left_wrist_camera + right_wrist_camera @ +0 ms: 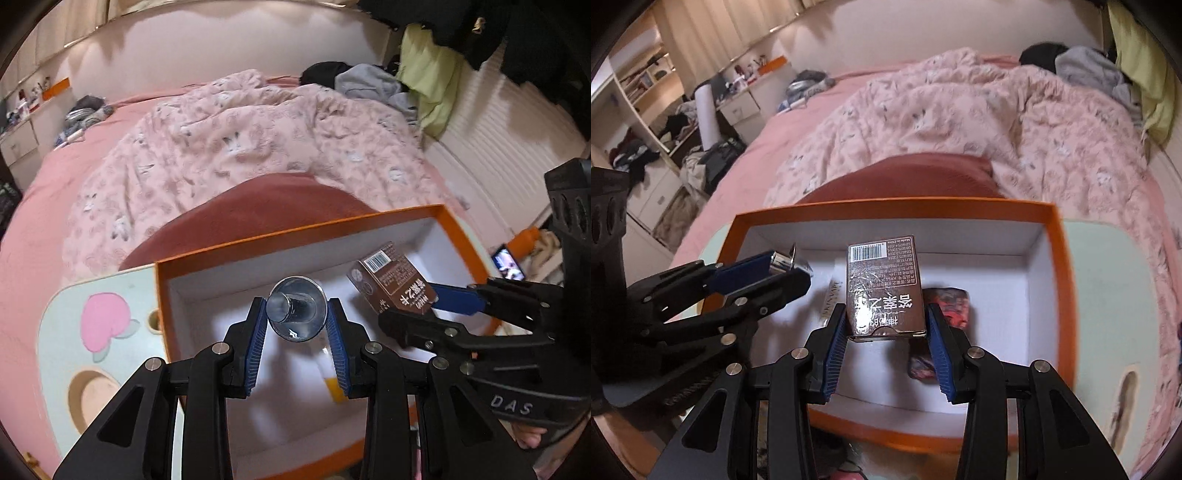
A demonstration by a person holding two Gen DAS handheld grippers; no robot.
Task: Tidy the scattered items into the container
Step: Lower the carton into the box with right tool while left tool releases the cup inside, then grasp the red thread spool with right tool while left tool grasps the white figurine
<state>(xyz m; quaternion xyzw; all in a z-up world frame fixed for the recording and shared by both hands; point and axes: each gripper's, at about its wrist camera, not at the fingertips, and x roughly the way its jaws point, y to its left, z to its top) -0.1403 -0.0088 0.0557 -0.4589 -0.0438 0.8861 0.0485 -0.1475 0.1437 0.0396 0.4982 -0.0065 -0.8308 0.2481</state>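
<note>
Blue pads of the left gripper (296, 320) pinch a small shiny bottle (296, 314); the right gripper (886, 325) clamps a brown carton (882, 286). Both hang over the orange box (1058, 258), apparently so each item drops inside beside a red packet (947, 299) already there.

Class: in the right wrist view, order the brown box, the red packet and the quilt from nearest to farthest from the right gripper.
1. Brown box: held in the right gripper.
2. Red packet: just right, on the container floor.
3. Quilt: beyond, on the bed.
</note>
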